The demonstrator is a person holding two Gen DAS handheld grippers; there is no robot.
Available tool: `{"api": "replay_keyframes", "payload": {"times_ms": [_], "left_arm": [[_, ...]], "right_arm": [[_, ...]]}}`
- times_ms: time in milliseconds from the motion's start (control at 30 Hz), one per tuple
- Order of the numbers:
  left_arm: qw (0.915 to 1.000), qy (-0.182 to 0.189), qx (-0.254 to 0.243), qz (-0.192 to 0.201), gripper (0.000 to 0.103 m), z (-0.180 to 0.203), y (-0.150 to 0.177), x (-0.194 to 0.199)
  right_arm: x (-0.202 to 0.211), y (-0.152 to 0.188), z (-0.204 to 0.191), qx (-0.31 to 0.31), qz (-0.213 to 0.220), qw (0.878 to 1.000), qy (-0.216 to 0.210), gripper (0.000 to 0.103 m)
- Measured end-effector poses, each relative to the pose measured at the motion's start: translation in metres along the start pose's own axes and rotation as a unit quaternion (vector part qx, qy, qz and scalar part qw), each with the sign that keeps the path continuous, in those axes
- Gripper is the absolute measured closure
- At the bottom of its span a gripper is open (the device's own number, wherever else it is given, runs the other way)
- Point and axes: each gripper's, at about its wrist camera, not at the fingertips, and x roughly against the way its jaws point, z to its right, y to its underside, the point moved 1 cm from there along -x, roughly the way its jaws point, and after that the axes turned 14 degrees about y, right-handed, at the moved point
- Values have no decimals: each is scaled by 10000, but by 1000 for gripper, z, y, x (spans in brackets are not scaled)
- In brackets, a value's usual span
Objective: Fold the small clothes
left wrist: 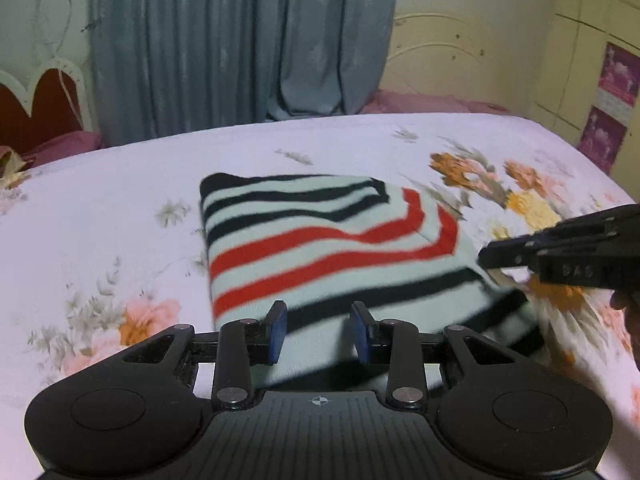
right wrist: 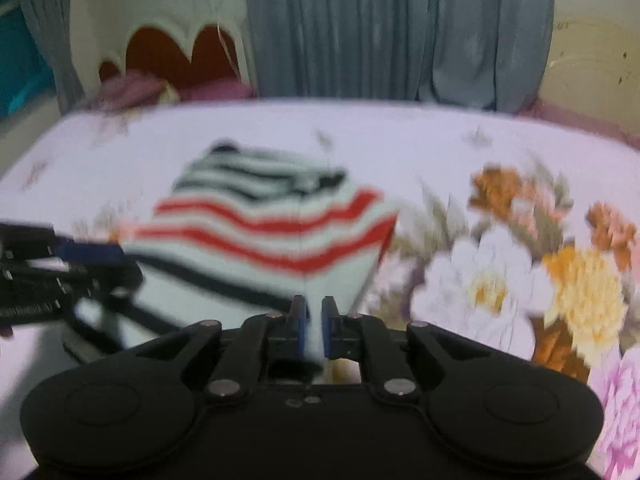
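A small knit garment point(left wrist: 320, 248) with pale green, black and red stripes lies partly folded on the bed. My left gripper point(left wrist: 320, 330) is open, its blue pads just above the garment's near edge, holding nothing. My right gripper point(right wrist: 314, 326) is shut on the garment's near right corner point(right wrist: 316, 292); pale fabric shows between its pads. The right gripper also shows at the right of the left wrist view point(left wrist: 560, 252), at the garment's right edge. The left gripper shows at the left of the right wrist view point(right wrist: 60, 264). The right wrist view is blurred.
The bed sheet point(left wrist: 120, 208) is white with large flower prints point(right wrist: 500, 280). Grey-blue curtains point(left wrist: 240, 40) hang behind the bed. A red and white headboard point(left wrist: 44, 100) stands at the far left. A wardrobe with pink stickers point(left wrist: 608, 100) stands at the right.
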Motion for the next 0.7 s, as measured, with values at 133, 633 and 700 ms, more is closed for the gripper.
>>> {"api": "replay_keyframes", "payload": {"times_ms": [133, 633, 700], "left_arm": [[9997, -170, 130, -125, 69, -4, -6, -20], [9981, -566, 119, -223, 66, 7, -2, -34], [9975, -643, 128, -257, 62, 7, -3, -34]], "right_arm": [[-15, -14, -2, -35, 17, 10000, -41, 93], [-39, 4, -18, 489, -94, 9987, 80, 94], [-40, 4, -16, 408, -95, 9991, 33, 94]]}}
